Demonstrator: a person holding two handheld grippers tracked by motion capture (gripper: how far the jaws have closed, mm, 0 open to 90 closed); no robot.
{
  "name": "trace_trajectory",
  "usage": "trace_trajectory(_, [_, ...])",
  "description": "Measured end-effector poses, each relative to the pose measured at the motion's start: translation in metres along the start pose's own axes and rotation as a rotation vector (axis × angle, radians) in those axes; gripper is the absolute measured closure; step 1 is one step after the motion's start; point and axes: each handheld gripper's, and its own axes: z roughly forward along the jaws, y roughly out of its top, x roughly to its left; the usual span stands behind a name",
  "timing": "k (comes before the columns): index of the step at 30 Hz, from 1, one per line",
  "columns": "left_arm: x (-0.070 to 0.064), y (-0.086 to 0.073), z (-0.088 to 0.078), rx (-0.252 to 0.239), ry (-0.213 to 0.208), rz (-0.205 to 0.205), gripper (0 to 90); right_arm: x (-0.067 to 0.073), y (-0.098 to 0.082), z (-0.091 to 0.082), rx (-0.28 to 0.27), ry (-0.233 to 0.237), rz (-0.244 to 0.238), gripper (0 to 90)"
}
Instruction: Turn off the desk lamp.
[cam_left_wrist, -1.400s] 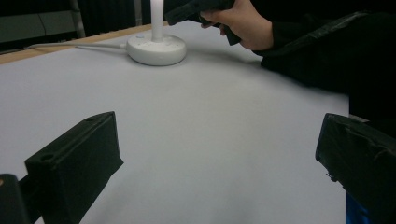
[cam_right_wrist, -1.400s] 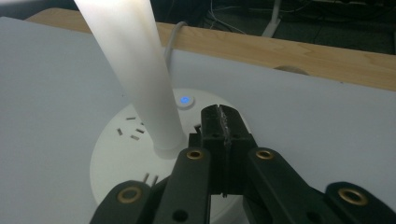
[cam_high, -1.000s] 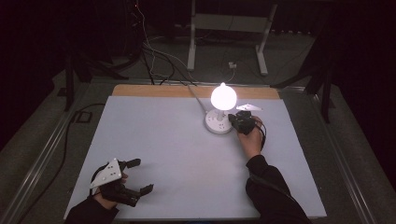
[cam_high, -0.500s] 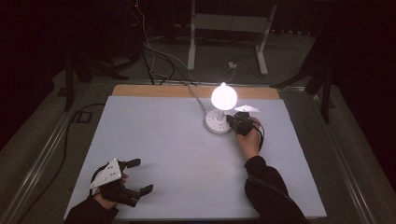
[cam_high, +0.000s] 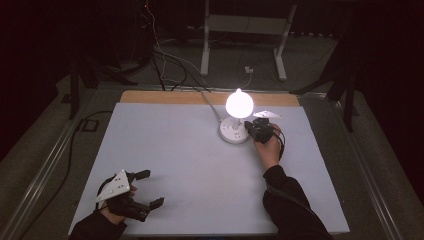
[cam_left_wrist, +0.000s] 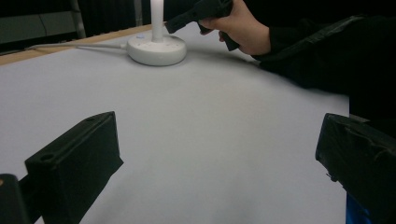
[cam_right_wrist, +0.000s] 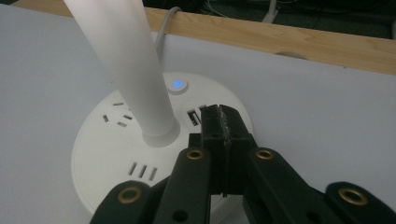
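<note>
One pale grey table (cam_high: 180, 150) with a wooden far edge (cam_high: 165, 97) fronts a dark room.

Pale grey worktop (cam_high: 190, 150) lying over a wooden board showing along its far edge, round white lamp base (cam_high: 233, 131) sitting near the far right, its grey cable (cam_high: 209, 102) trailing off the back

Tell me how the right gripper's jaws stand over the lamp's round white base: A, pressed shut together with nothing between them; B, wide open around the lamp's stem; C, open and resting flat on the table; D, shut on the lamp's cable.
A: in the right gripper view the right gripper has its two black jaws pressed together with nothing between them, over the lamp base, beside the white stem.
</note>
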Motion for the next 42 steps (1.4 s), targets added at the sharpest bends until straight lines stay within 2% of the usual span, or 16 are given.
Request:
trace_trajectory(5, [0.000,0.000,0.000,0.000,-0.001,0.000,0.5,0.000,-0.004,0.003,0.010,-0.008,-0.009,89.6])
trace_trajectory(8, [0.000,0.000,0.000,0.000,0.000,0.000,0.5,-0.001,-0.005,0.003,0.006,-0.005,0.004,89.7])
trace_trajectory(15, [0.000,0.000,0.001,0.001,-0.004,-0.001,0.5,0.005,-0.004,0.004,0.013,-0.040,-0.063,90.0])
trace_trajectory(17, [0.000,0.000,0.000,-0.001,-0.005,0.000,0.5,0.004,-0.001,0.004,0.029,-0.041,-0.066,89.8])
trace_trajectory(19, [0.001,0.000,0.000,-0.002,-0.002,-0.002,0.5,0.003,0.002,0.000,0.003,-0.022,-0.055,88.4])
trace_trajectory(23, [0.000,0.000,0.000,0.000,0.001,-0.001,0.5,0.003,0.010,-0.010,-0.041,0.004,-0.036,78.8])
trace_trajectory(28, [0.000,0.000,0.000,0.002,0.001,0.001,0.5,0.004,0.019,-0.025,-0.086,0.025,-0.047,65.8])
trace_trajectory(31, [0.000,0.000,0.000,0.001,0.000,0.001,0.5,0.003,0.021,-0.032,-0.098,0.024,-0.057,59.8])
trace_trajectory(36, [0.000,0.000,0.000,0.000,0.001,0.000,0.5,0.003,0.021,-0.043,-0.115,0.057,-0.078,47.6])
trace_trajectory(39, [0.000,0.000,0.001,0.002,0.001,0.002,0.5,0.004,0.021,-0.048,-0.098,0.064,-0.097,40.0])
trace_trajectory(42, [0.000,0.000,0.001,0.002,0.002,0.003,0.5,0.002,0.018,-0.050,-0.059,0.074,-0.069,30.7])
